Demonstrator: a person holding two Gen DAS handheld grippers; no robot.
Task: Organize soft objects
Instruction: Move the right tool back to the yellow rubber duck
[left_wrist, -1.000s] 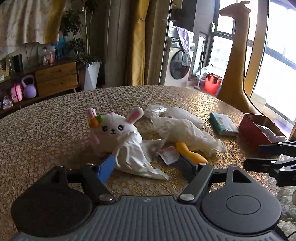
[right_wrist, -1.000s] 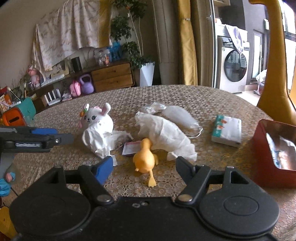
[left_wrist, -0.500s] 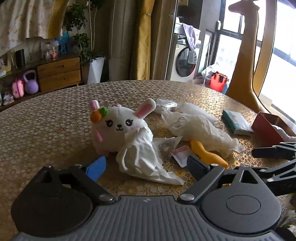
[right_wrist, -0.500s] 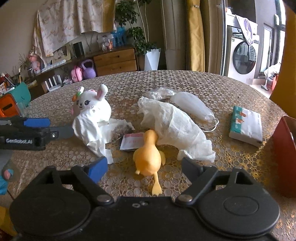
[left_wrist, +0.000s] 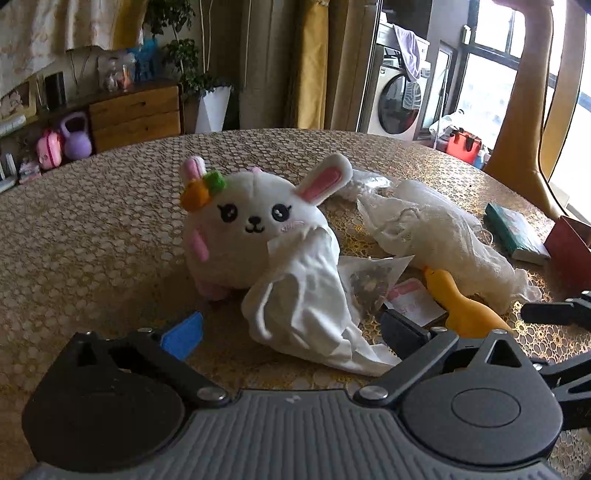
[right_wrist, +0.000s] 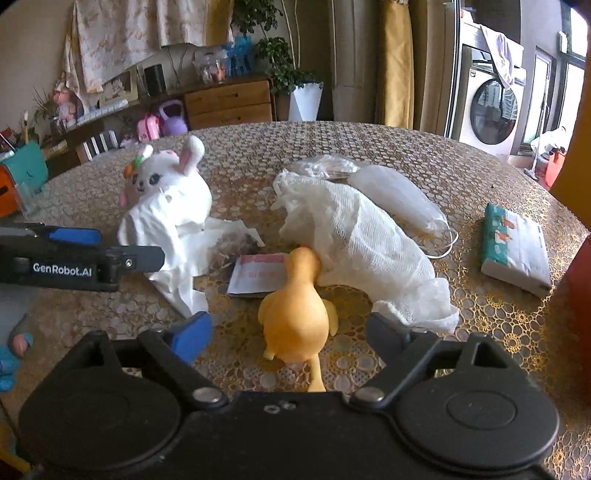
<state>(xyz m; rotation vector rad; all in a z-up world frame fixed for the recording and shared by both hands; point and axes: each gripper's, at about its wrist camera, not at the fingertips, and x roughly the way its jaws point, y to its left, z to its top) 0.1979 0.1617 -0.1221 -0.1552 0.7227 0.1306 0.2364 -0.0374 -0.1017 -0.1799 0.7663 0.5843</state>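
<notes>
A white plush bunny (left_wrist: 251, 236) sits on the round table, also in the right wrist view (right_wrist: 166, 184). A white cloth (left_wrist: 306, 306) drapes off its front. My left gripper (left_wrist: 291, 332) is open, its fingers on either side of the cloth's lower end. A yellow rubber duck (right_wrist: 295, 314) lies between the open fingers of my right gripper (right_wrist: 284, 332); it also shows in the left wrist view (left_wrist: 465, 310). A white gauze cloth (right_wrist: 362, 243) and a face mask (right_wrist: 399, 199) lie behind the duck.
A tissue pack (right_wrist: 513, 247) lies at the right, next to a red box (left_wrist: 569, 251). A small sachet (right_wrist: 258, 273) and a clear bag of dried bits (right_wrist: 232, 243) lie mid-table. The table's lace cover (left_wrist: 92, 236) stretches left.
Both grippers have moved forward and lower toward the table. The bunny and cloth loom larger on the left, the duck now lies between the right fingers.
</notes>
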